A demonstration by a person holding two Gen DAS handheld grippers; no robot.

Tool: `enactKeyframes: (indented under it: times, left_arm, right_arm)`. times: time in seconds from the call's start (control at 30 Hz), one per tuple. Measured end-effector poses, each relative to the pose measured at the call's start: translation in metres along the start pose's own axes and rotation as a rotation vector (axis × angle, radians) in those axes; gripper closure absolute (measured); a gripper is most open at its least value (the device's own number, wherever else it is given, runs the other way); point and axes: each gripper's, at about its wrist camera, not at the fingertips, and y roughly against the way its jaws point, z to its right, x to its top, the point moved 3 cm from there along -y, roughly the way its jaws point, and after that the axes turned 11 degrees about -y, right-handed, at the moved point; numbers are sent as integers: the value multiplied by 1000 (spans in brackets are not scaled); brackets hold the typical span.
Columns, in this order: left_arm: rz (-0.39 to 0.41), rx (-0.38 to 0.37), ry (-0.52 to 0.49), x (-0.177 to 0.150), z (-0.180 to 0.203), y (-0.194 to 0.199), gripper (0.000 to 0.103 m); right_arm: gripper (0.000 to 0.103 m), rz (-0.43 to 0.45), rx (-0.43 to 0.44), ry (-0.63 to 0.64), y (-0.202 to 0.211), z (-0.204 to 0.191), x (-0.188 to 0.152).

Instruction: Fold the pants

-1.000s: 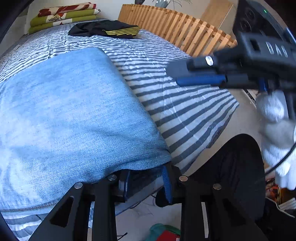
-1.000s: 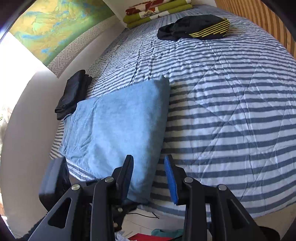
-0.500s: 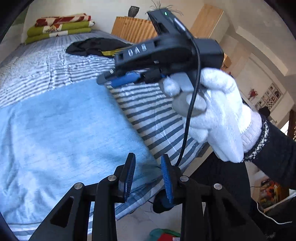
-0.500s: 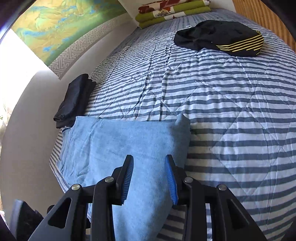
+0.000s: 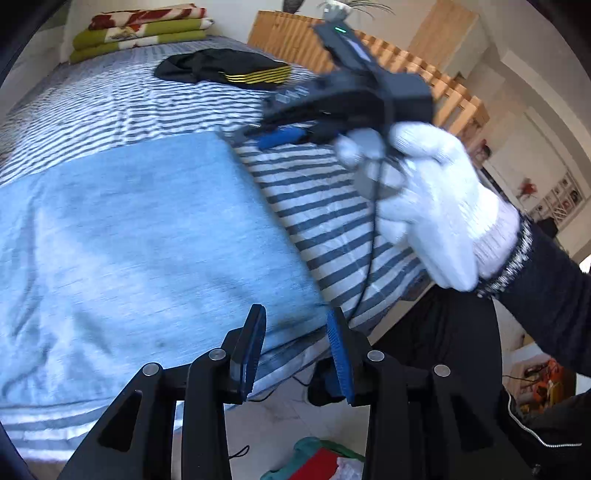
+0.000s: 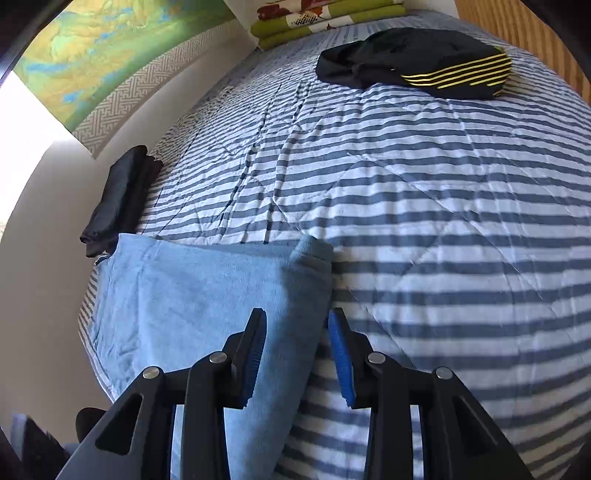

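Since the frame one second back: left gripper (image 5: 297, 350) then had its fingers closed on the near edge of the light blue pants (image 5: 140, 236); now the fingers stand apart, nothing between them, hovering just over that near edge. Right gripper (image 6: 297, 352) was out beyond the bed's near edge beside the pants; now it sits above the pants' right portion, fingers spread and empty. In the left wrist view it appears with motion blur, held in a white-gloved hand (image 5: 439, 214) with a dark sleeve (image 5: 546, 295), above the far right corner of the pants.

Pants: folded into a flat rectangle, lying at the near left corner of the bed (image 6: 424, 221), long side along the near edge. Far right corner slightly raised, layers showing.

Surface: bed covered by a blue-and-white striped quilt, creased in diagonal lines. A black garment with yellow stripes (image 6: 417, 62) lies well apart, toward the far right. A folded dark garment (image 6: 118, 199) lies at the left edge, just beyond the pants. Green and red folded blankets (image 5: 140, 31) are stacked at the far end.

Room: wooden slatted frame (image 5: 406, 62) along the bed's right side; a map-like wall hanging (image 6: 110, 48) on the left wall; pale floor below the near edge with green and red items (image 5: 317, 461).
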Motion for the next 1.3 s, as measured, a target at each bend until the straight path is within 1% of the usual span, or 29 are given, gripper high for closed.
enactKeyframes:
  times: [0.1,0.17,0.2,0.23,0.27,0.33,0.37,0.4,0.43,0.47,0.5,0.57,0.6,0.67,0.7,0.73,0.77,0.83,0.87,0.9,0.97,1.0,1.1,1.13,1.2,1.27,1.3]
  left_arm:
    - [-5,139,82,-19,-43,39,61]
    - [-2,234,191,-35,-88,67,57]
    - [1,264,276,-35,-120,77,57]
    - [7,290,363,-43,-146,90,57]
    - [7,330,426,-51,-169,103,55]
    - [-11,495,507,-67,-212,122,55]
    - [-23,544,524,-75,-228,129,55]
    - [-40,565,557,-82,-243,133,56]
    - [-40,549,611,-89,-256,135,57]
    - [-37,504,648,-97,-263,138,57]
    - [-51,484,662,-107,-265,141,57]
    - [-82,536,650,-114,-268,143,57]
    - [-99,535,643,-117,-270,141,57]
    - [-119,478,670,-123,-281,134,57]
    - [-129,481,679,-125,-285,131,57]
    - [-135,500,682,-126,-289,129,57]
    - [-135,501,687,-128,-292,128,57]
    - [-139,450,705,-133,-294,122,57]
    - [-138,439,705,-134,-294,118,61]
    - [-143,445,698,-135,-291,117,68]
    - [-143,439,675,-133,-285,114,73]
    - [-146,448,654,-132,-282,114,76]
    - [-148,453,631,-129,-278,114,82]
    - [-135,448,643,-129,-277,117,84]
    - [-97,428,656,-128,-274,127,86]
    - [-55,411,664,-128,-267,140,87]
    - [-47,405,665,-131,-264,142,87]
  right_arm:
    - [71,20,15,-1,29,9,-38]
    - [71,28,15,-21,41,16,-65]
    - [70,18,24,-41,44,21,-75]
    - [70,1,31,-72,44,27,-85]
    - [70,-17,47,-98,43,30,-94]
    - [69,-63,74,-138,37,34,-106]
    - [69,-71,74,-149,36,35,-111]
    - [69,-65,66,-156,37,33,-115]
    - [69,-55,63,-148,38,30,-118]
    - [69,-55,62,-126,39,24,-121]
    - [69,-61,61,-98,41,17,-126]
    - [68,-69,53,-43,43,3,-132]
    - [67,-80,48,-17,42,-4,-135]
    - [65,-104,45,0,37,-11,-142]
    - [64,-117,46,-4,33,-13,-144]
    - [64,-125,33,-3,28,-13,-145]
    - [63,-127,23,-5,25,-12,-145]
    - [60,-147,22,-23,17,-9,-146]
    - [59,-161,23,-33,14,-7,-147]
    - [59,-168,27,-39,11,-6,-149]
    - [59,-168,28,-22,10,-7,-150]
    - [59,-174,29,-15,10,-9,-151]
    - [85,-206,59,1,8,-13,-152]
    - [87,-203,58,0,8,-14,-151]
    - [91,-207,81,-10,12,-13,-148]
    - [92,-204,116,-21,20,-12,-144]
    - [92,-197,128,-18,24,-11,-143]
